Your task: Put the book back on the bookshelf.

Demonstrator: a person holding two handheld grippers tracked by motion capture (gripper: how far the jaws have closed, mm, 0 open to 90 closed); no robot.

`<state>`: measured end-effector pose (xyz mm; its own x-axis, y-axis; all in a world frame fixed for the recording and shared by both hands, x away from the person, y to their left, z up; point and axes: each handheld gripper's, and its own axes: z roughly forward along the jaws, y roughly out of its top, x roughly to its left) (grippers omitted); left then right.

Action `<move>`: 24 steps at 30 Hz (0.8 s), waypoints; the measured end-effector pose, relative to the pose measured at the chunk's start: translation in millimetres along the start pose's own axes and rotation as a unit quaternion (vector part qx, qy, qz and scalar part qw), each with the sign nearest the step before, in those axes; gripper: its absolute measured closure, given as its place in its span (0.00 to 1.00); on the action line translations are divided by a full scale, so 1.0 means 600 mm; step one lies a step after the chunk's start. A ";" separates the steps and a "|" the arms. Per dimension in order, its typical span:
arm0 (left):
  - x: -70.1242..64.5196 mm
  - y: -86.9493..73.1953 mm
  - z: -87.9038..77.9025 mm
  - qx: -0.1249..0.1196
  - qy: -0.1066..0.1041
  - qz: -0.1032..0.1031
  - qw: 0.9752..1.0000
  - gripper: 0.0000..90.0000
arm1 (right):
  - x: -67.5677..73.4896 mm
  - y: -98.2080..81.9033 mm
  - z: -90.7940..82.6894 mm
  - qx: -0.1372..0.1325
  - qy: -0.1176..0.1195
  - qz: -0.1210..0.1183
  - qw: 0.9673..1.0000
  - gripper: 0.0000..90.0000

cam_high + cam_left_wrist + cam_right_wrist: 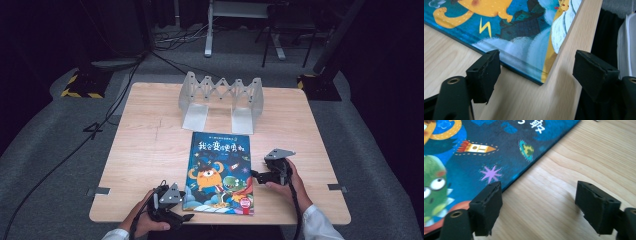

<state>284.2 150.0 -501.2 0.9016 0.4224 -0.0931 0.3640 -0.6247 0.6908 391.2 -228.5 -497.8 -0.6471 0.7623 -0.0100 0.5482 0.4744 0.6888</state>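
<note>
Glossy blue rectangular picture book flat on pale woodgrain table, left gripper at its near corner, right gripper beside its edge, both jaws wide, matte black pads gripping nothing, folding grey plastic book stand behind

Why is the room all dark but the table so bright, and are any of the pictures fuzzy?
In the high view a light shines on the table, so the floor around it looks dark, and the book looks a bit soft. In the left gripper view the book's corner is sharp. In the right gripper view the table's far wood blurs, and a jaw casts a soft shadow.
</note>
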 end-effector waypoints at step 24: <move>0.004 0.002 0.003 0.018 0.067 -0.020 0.997 0.17 | 0.091 -0.057 -0.109 0.166 0.068 -0.117 0.977 0.32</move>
<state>287.5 149.0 -501.7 0.8480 0.5295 -0.0209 0.4088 -0.6286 0.6616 302.4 -231.5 -474.2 -0.8276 0.5607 -0.0271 0.5033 0.7625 0.4065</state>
